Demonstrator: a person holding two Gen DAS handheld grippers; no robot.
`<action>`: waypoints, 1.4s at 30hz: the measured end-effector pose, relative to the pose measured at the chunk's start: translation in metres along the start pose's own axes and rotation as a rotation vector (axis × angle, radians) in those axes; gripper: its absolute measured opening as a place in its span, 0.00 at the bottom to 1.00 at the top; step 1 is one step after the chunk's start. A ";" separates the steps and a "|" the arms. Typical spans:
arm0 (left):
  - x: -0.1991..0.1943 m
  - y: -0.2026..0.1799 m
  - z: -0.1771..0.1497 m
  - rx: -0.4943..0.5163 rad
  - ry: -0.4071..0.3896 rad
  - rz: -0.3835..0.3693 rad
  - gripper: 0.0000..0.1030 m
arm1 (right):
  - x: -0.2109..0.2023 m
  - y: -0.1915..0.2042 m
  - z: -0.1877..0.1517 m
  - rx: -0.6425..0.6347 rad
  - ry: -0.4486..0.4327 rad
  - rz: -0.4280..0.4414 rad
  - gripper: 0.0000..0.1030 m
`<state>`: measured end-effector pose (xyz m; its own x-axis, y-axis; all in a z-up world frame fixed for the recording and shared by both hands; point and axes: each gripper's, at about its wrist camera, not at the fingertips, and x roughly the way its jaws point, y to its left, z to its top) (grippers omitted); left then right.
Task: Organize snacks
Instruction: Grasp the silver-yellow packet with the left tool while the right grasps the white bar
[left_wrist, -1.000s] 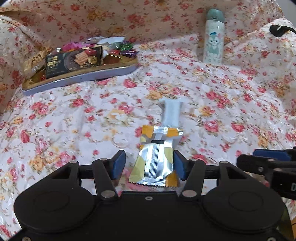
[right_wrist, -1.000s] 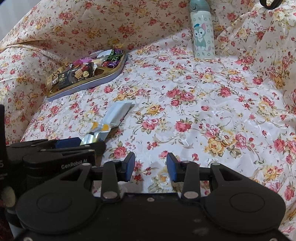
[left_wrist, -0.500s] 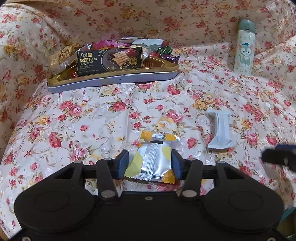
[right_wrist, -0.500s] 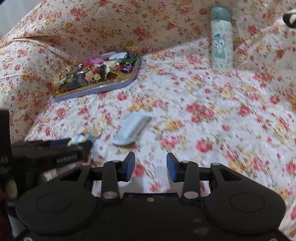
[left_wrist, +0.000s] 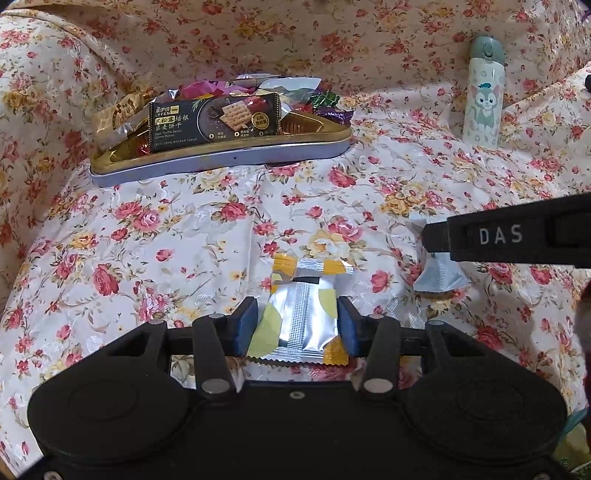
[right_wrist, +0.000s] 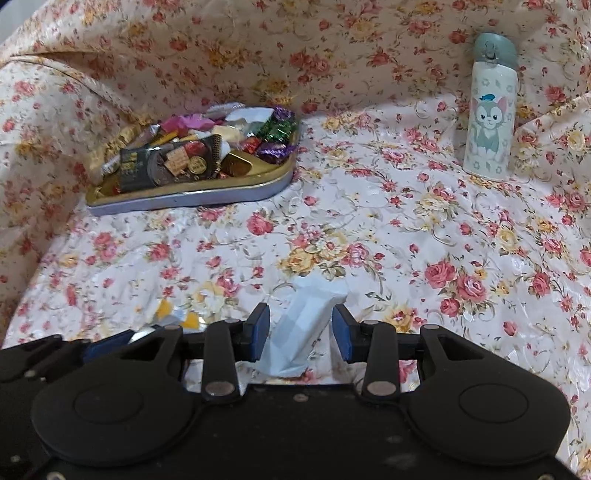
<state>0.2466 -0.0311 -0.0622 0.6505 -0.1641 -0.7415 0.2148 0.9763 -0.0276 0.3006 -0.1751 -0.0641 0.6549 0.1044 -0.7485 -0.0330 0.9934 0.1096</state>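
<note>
The flower-printed cloth covers the whole surface and rises in folds behind and at both sides; between the fingers and the far folds it lies mostly bare, giving free passage.

The shallow gold-lined, blue-walled metal tray, heaped with wrapped snacks, sits well ahead and left of both pairs of fingers. The white cartoon-cat bottle stands upright, far ahead and right, clear of any path to the tray.

The left gripper straddles the silver-and-yellow foil snack packet. Its fingers are closing, pads just beside the packet's edges, not visibly pressing.

The right gripper stands part-open over the pale blue-white wrapper, gaps on both sides.

Judgement: close squarely on each packet's body, lift clear of the cloth's wrinkles, and keep the two close-set grippers apart when travelling.
</note>
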 end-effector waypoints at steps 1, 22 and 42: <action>0.000 0.000 0.000 0.002 -0.001 0.000 0.52 | 0.001 -0.002 0.000 0.005 0.004 -0.005 0.39; 0.000 -0.001 0.000 -0.002 0.004 0.009 0.52 | -0.027 -0.095 -0.018 0.193 -0.047 -0.079 0.39; 0.001 -0.001 0.002 -0.005 0.013 0.011 0.52 | -0.020 -0.082 -0.026 0.011 0.004 -0.056 0.38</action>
<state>0.2482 -0.0327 -0.0618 0.6436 -0.1519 -0.7502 0.2041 0.9787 -0.0230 0.2704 -0.2574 -0.0748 0.6521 0.0488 -0.7566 0.0120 0.9971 0.0746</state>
